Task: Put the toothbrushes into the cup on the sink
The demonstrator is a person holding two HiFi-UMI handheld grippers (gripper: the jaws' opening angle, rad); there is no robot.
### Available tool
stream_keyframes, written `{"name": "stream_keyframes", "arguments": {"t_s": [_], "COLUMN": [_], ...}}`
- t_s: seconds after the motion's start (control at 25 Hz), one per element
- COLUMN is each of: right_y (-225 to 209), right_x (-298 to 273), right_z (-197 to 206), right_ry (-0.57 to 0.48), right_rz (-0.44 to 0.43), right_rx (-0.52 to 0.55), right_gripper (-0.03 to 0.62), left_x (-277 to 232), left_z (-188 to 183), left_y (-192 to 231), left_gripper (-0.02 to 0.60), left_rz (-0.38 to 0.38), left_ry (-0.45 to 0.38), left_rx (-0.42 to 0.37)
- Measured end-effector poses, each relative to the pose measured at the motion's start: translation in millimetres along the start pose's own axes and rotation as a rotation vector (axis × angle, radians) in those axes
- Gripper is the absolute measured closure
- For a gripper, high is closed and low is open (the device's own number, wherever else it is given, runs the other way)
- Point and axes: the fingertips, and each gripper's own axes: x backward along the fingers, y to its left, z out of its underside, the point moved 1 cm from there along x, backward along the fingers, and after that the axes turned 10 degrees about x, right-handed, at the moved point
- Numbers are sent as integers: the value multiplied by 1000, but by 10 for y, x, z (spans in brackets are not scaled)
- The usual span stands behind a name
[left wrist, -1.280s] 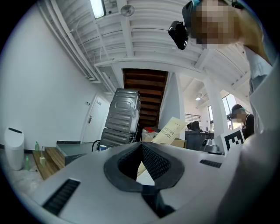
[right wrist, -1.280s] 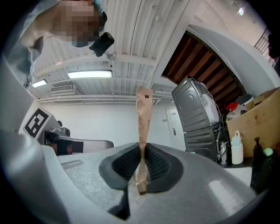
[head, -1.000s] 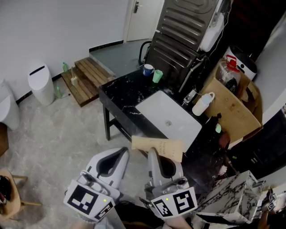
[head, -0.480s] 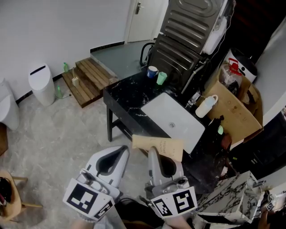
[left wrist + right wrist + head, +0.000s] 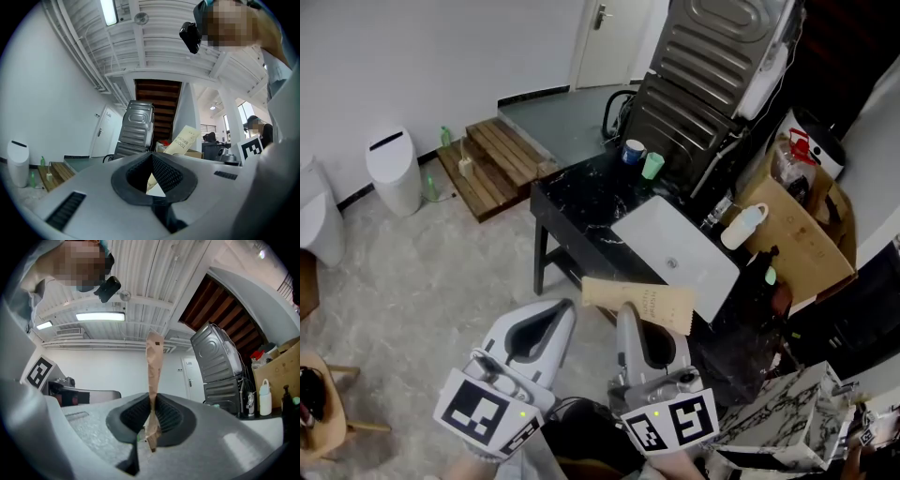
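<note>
Right gripper [image 5: 625,309] is clamped on a flat tan kraft-paper toothbrush packet [image 5: 642,302], which sticks out ahead of it over the floor, short of the black marble counter [image 5: 581,202]. From the left gripper view you can read "TOOTH BRUSH" on the packet [image 5: 183,139]; the smaller print's too tiny. Left gripper [image 5: 565,307] is closed on nothing. The blue cup [image 5: 633,151] and green cup [image 5: 652,166] sit beyond the white rectangular sink [image 5: 675,253].

The brown paper packet [image 5: 185,139] says "TOOTH BRUSH" along its length. Seen from above, its print is too small to read.
</note>
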Motion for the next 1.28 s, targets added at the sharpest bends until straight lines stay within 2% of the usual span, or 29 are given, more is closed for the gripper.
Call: {"name": "stream_keyframes", "arguments": {"t_s": [0.56,1.28], "right_y": [26,-485], "right_x": [-295,-1502], "right_z": [154,469], "right_ry": [15,13], "right_rz": [-37,-123], "right_rx": [-17,-56], "right_gripper": [569,569], "left_x": [9,-835], "left_z": [75,-67], "left_y": [337,1184], "left_gripper": [577,578], "left_rz": [-64,-168], "left_ry": [0,-9], "left_rx": [24,9]}}
